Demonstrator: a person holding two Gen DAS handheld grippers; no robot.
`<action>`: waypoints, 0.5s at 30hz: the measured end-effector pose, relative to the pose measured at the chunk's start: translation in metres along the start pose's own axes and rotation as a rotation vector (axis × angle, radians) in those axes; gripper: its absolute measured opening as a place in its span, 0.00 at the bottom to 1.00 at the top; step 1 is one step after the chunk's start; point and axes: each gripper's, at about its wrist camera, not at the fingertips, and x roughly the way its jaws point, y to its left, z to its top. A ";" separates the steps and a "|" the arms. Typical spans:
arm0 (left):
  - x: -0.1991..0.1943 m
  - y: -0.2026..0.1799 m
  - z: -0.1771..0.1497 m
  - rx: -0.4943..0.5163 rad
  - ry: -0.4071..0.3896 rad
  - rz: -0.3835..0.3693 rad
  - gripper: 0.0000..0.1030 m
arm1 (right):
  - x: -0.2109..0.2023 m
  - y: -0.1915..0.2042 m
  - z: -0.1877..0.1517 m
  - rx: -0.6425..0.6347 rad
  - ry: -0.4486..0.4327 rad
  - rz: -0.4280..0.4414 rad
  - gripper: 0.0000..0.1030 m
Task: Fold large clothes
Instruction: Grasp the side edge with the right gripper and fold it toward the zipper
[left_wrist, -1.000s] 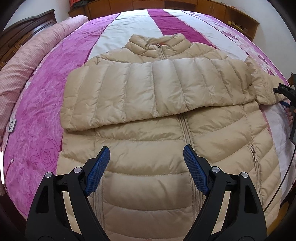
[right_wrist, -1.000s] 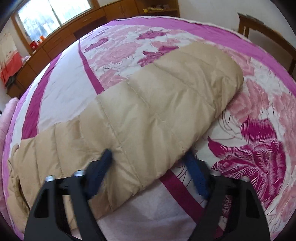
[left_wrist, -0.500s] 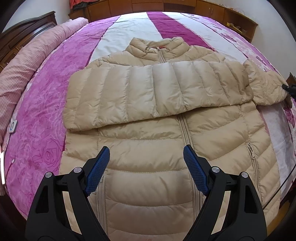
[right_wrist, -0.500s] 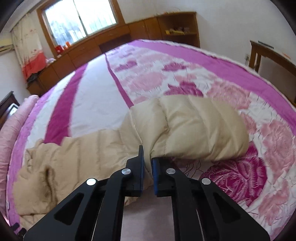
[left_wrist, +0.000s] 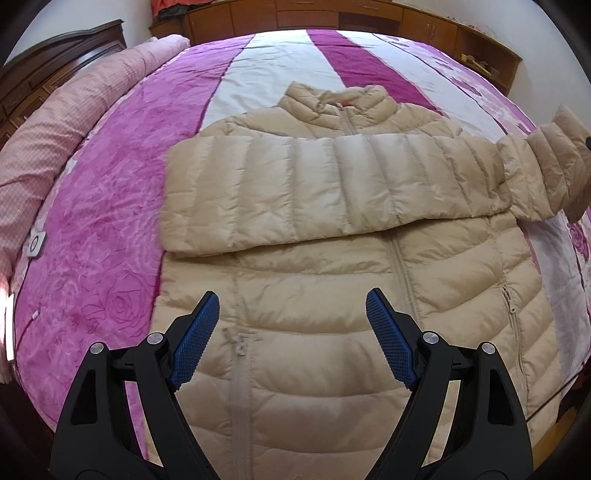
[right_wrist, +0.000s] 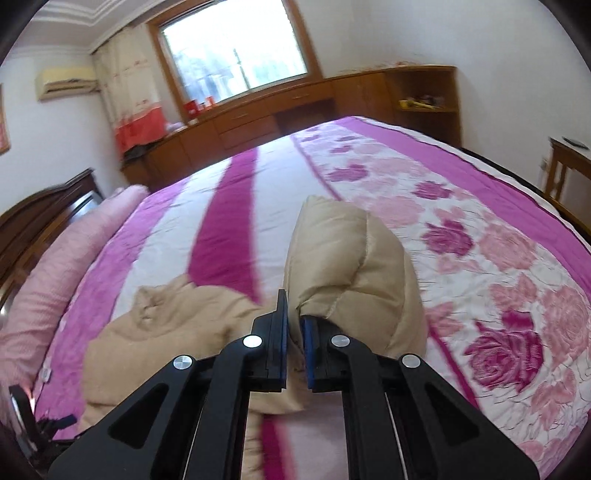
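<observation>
A beige puffer jacket (left_wrist: 332, 280) lies face-up on the pink bedspread (left_wrist: 92, 240), one sleeve (left_wrist: 314, 188) already folded across its chest. The right gripper (right_wrist: 293, 332), clenched on the other sleeve's cuff (right_wrist: 347, 266), holds it above the bed; the left gripper (left_wrist: 291, 339) hovers released over the hem. The slick, puffy cuff could slip free, or the pull could drag the jacket askew.

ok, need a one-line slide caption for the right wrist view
Right gripper shut on the beige puffer jacket's sleeve, raised above the pink floral bedspread.
</observation>
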 end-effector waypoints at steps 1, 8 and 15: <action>-0.001 0.004 0.000 -0.006 -0.002 0.001 0.79 | 0.001 0.012 -0.001 -0.016 0.006 0.017 0.08; -0.007 0.031 -0.002 -0.034 -0.021 0.009 0.79 | 0.012 0.090 -0.011 -0.125 0.044 0.095 0.08; -0.010 0.051 -0.002 -0.048 -0.032 0.016 0.79 | 0.047 0.152 -0.041 -0.168 0.142 0.154 0.08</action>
